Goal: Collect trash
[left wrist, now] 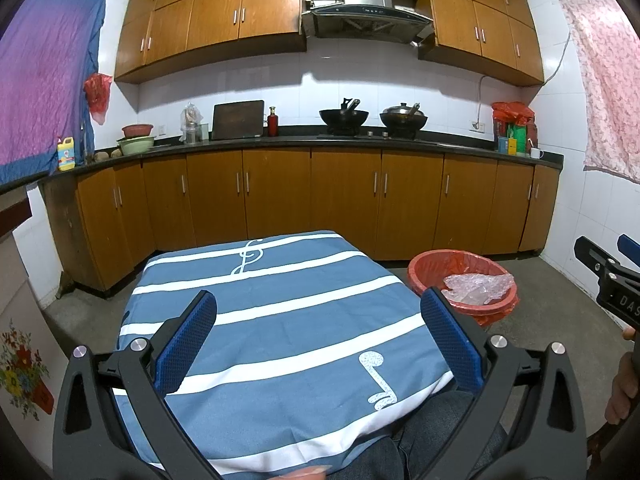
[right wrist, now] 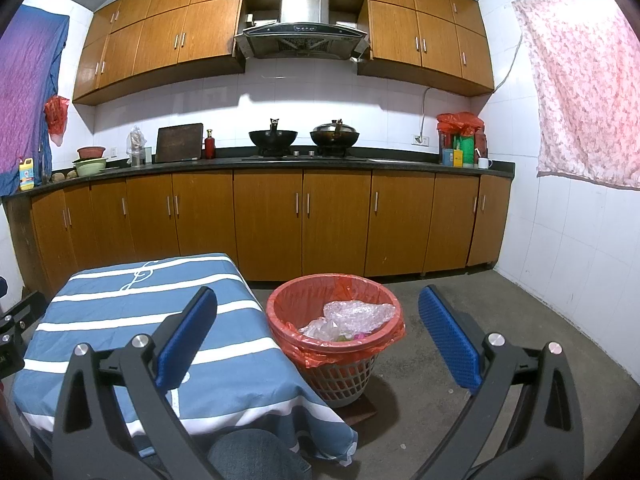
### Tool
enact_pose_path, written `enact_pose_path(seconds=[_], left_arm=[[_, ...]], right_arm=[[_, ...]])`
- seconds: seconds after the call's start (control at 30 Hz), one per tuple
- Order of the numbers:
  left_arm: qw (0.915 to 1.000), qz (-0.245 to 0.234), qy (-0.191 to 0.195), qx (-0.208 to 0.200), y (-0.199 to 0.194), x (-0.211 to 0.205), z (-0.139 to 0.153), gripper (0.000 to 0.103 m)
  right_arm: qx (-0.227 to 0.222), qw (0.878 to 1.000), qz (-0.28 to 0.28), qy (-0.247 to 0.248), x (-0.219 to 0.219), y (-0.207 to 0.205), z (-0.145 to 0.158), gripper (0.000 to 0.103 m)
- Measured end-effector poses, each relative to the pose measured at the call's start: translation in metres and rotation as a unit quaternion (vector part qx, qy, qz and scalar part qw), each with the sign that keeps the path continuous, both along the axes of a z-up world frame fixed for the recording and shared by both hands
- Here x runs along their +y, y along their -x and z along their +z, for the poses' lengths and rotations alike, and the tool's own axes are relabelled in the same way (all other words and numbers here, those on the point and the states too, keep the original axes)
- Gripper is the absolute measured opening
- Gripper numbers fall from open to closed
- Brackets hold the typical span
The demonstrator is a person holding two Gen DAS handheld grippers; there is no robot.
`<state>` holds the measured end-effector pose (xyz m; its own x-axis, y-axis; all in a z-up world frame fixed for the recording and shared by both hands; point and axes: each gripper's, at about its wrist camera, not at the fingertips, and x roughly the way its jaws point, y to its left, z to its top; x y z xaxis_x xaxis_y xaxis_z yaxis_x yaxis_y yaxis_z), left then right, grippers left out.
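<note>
L gripper [left wrist: 318, 344]: fingers wide apart, nothing betw. them; held over near edge of table [left wrist: 280, 300].
R gripper [right wrist: 318, 344]: fingers wide apart, nothing held; bin shows betw. them, farther off. Also seen at R edge of left wrist view.
Table: blue/white striped cloth w/ music-note print; top bare of items in both views.
Bin [right wrist: 336, 344]: grey mesh basket w/ red liner folded over rim; on floor just beside table's R edge, opposite lower cabinets.
Trash [right wrist: 352, 318]: crumpled clear plastic film inside bin, up near rim; small coloured bits under it, too small to ID.
Counter [right wrist: 260, 164]: dark top, runs along back wall over brown cabinets.
Counter, centre: two woks [right wrist: 274, 138] on hob, R one lidded; hood above.
Counter, L end: yellow bottle [right wrist: 27, 174], stacked basins [right wrist: 91, 162], board leaning on wall, red bottle.
Counter, R end: red bag over packets, white mug [right wrist: 485, 163] at the end.
Walls: purple cloth hung L, pink cloth hung R.
</note>
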<state>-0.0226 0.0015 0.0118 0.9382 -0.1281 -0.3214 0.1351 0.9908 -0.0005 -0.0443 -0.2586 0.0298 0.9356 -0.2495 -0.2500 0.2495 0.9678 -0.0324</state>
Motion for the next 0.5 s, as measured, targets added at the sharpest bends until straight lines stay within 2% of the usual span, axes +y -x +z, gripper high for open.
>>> enact_pose_path(seconds=[0.5], left_arm=[[1.0,0.001,0.002,0.001,-0.0009,0.0024,0.0041,0.101]], right_arm=[[0.0,1.0,0.0,0.0,-0.0005,0.0005,0.001,0.099]])
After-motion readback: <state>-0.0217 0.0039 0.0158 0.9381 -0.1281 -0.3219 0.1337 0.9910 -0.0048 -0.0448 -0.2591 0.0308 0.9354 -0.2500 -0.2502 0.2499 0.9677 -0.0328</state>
